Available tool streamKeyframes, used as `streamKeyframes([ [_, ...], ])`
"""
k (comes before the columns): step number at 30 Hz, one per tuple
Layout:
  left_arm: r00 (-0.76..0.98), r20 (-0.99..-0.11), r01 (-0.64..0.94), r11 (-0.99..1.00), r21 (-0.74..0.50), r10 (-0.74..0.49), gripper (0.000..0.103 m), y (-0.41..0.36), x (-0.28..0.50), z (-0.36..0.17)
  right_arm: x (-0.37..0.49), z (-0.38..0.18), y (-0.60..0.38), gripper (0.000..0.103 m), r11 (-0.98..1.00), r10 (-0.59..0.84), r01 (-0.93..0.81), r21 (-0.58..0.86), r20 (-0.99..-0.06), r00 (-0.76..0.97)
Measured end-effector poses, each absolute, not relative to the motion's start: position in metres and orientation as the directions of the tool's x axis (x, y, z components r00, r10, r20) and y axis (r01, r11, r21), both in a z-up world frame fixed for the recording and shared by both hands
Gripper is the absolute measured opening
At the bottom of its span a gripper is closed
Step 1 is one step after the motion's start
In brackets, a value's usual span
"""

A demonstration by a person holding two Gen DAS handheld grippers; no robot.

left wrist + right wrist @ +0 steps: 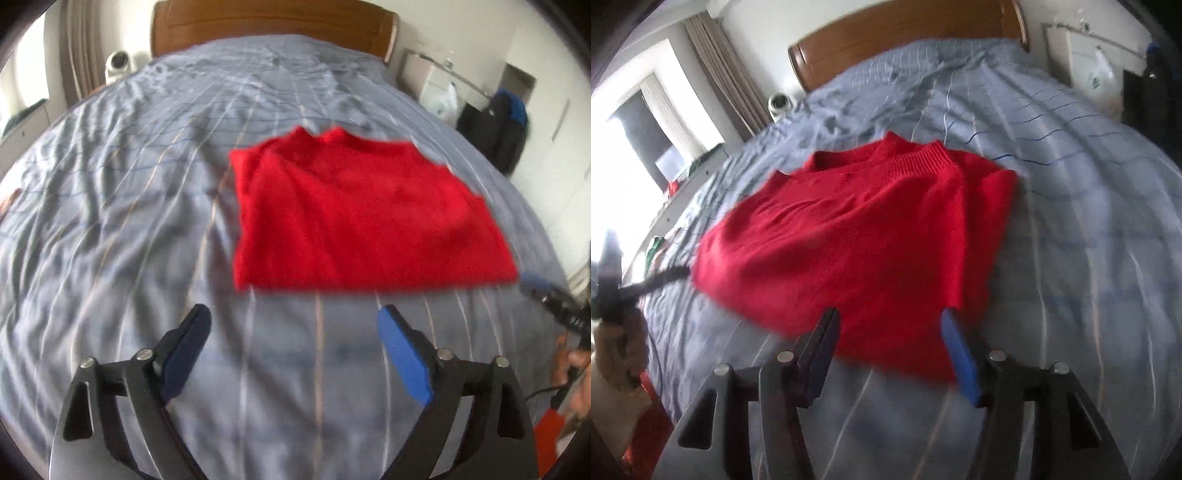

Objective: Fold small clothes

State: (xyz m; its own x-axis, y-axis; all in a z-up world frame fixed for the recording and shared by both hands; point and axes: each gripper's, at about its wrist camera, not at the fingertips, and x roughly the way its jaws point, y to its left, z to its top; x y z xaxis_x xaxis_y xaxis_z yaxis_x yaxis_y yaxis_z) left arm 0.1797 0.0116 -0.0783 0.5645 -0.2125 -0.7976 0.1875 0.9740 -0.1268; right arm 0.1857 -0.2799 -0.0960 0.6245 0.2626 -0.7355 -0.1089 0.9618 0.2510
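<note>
Red sweater (857, 236) partly folded on bed (110, 184); left gripper (293, 328), right gripper (888, 334) spread wide, empty; next, grab 6 o'clock hem.

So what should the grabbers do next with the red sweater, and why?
Probably bring both grippers forward to the near hem of the red sweater and pinch it. Both the left gripper and right gripper are open and hold nothing. The sleeves look already tucked in, and it lies flat on the striped bedcover, so folding the hem up toward the collar seems next.
</note>
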Motion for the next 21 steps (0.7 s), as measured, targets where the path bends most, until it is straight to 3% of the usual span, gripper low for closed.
streamKeyframes([
  [7, 0.577, -0.794, 0.176, 0.979, -0.106, -0.190, 0.094, -0.007, 0.131, -0.110, 0.097, -0.093, -0.243, 0.080, 0.989, 0.148, -0.106, 0.103, -0.673, 0.725],
  [10, 0.632, -0.763, 0.172, 0.985, -0.031, -0.135, 0.099, -0.013, 0.127, -0.126, 0.095, -0.118, -0.238, 0.080, 0.998, 0.059, -0.068, 0.012, -0.662, 0.747],
  [21, 0.707, -0.694, 0.198, 0.980, 0.013, -0.134, 0.103, -0.015, 0.114, -0.141, 0.087, -0.154, -0.243, 0.087, 0.998, 0.057, -0.030, 0.055, -0.609, 0.791],
])
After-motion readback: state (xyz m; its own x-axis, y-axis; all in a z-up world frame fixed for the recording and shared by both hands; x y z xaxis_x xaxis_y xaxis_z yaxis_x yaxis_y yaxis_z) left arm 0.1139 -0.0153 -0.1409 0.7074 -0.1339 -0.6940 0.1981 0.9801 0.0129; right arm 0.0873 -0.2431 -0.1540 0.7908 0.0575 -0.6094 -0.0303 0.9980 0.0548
